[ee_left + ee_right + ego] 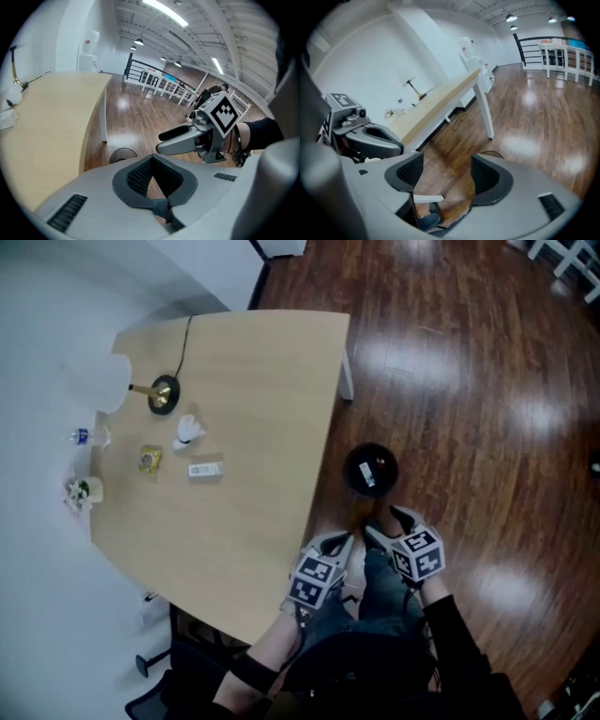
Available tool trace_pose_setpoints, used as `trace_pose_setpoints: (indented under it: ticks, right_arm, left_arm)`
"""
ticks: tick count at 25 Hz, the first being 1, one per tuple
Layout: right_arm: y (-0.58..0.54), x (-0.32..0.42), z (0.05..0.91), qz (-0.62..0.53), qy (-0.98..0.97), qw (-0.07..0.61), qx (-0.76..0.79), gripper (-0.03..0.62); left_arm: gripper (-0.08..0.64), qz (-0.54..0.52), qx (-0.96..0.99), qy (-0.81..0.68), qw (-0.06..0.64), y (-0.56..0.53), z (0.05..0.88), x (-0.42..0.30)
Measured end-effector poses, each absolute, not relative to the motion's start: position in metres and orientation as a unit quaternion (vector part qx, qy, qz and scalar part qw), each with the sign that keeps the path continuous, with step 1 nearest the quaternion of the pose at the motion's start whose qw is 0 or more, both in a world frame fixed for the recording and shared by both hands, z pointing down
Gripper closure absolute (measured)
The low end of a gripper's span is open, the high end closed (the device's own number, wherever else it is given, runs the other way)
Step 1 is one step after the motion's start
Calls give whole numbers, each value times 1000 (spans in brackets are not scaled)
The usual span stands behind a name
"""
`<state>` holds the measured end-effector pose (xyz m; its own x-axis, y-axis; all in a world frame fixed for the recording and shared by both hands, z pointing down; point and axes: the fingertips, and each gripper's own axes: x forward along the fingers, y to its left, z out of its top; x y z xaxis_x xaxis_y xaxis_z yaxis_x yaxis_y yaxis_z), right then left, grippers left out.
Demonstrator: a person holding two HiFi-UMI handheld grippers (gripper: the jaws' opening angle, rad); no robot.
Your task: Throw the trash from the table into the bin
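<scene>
Pale wood of the table is bare on the person's side, and the trash not yet thrown is gathered toward its far left end: a white wrapper, a yellow packet just beside it, and a crumpled white scrap near the foot of the lamp. The black bin stands on the floor just off the table's edge, and something pale is seen inside it. The step in hand is judged to be a reach across the table for the next piece. It would be done well if the right gripper, whose jaws are spread wide with only floor seen between them, were lowered over the white wrapper with one finger on each long side, so that the flat piece is pinched and not pushed along the wood. The lamp and the bottle should be left undisturbed. The left gripper is seen with its jaws drawn almost together and nothing held. Both grippers are held low by the person's lap, near the bin, so every piece of trash lies well apart from the fingers, none touched and none between the jaws.
</scene>
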<state>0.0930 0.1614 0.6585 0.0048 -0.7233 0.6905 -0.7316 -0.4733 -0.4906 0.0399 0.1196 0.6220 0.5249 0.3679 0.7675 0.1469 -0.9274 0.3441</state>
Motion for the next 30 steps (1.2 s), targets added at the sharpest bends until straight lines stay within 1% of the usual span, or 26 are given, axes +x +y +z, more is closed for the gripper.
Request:
trace_pose_setpoints:
  ticks: [7,15,24,30]
  right_arm:
    - [132,30,566,444,-573,22,689,267]
    - [64,-49,514,399,-650,53,645,267]
    - [1,-169,494,376,-701,122,594,267]
    - [-25,-196,484,356,-685,135,621,267]
  left_arm:
    - [557,444,872,81,187,87,557,-32]
    - [554,415,889,-16,195,30,526,-123]
    - [554,358,909,-78,199,-22,498,-209]
    - [554,332,918,-83,202,-51,488,-251]
